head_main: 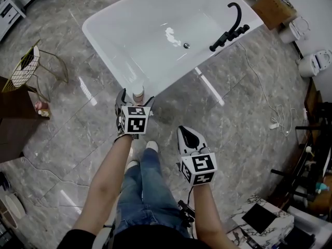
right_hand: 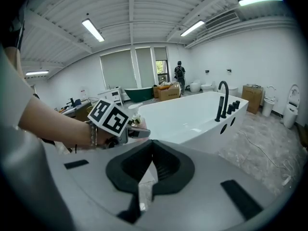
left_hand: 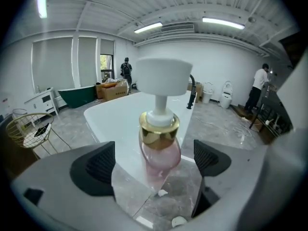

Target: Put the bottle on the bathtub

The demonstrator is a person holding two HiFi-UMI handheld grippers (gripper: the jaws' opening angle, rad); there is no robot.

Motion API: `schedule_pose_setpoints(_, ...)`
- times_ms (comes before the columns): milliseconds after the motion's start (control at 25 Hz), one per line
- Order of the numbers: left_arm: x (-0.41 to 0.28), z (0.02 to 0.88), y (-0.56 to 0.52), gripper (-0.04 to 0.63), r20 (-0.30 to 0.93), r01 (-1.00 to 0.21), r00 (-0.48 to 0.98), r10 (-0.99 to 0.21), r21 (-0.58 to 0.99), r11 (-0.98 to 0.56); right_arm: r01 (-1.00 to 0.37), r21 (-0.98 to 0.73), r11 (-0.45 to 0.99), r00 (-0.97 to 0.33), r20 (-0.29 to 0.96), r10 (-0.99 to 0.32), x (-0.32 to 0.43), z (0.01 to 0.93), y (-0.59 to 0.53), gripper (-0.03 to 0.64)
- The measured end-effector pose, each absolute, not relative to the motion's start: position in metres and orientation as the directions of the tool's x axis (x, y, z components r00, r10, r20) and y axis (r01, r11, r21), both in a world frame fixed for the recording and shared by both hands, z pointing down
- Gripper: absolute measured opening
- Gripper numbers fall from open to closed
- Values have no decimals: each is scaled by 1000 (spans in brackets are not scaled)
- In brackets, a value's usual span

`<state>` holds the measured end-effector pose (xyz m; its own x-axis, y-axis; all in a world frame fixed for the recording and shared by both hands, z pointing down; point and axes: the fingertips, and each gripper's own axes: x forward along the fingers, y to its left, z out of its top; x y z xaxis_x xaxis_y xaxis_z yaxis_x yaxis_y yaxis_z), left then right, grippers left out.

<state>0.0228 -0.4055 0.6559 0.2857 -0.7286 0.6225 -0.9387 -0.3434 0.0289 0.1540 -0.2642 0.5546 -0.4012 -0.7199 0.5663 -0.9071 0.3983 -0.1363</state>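
Bottle point(head_main: 138, 92) is standing on the tub point(head_main: 96, 35) rim at frame centre, between the spread jaws of the left hand-held gripper point(head_main: 136, 98), touching neither. Right hand-held gripper point(head_main: 184, 133) is hanging lower right, pressed together, empty.

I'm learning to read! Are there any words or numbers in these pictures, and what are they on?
No words or numbers can be read anywhere.
On the left cube and right cube: only black-and-white squares, no letters.
On the bottle: no label shows.
On the box: print, if any, is too small to read.
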Motion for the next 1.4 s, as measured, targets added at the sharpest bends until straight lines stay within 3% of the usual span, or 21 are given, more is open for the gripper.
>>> schedule_pose_setpoints(320, -2, 621, -357, 507, 587, -895, 387, -711, 53, -443, -909, -135, 393, -403, 521, -753, 127, 525, -251, 15)
schedule_pose_setpoints(720, -69, 535, -314, 506, 444, -895, 434, -784, 116, -430, -929, -47, 367, -351, 423, -835, 79, 461, -213, 15)
schedule_pose_setpoints(1000, -111, 475, -267, 506, 372, -889, 444, -815, 64, -454, -936, -31, 351, -349, 218, -911, 57, 385, -176, 15)
schedule_pose_setpoints(1400, -148, 350, -217, 505, 90, -899, 439, -894, 42, -437, -951, 76, 299, -289, 120, -950, 38, 309, -145, 15)
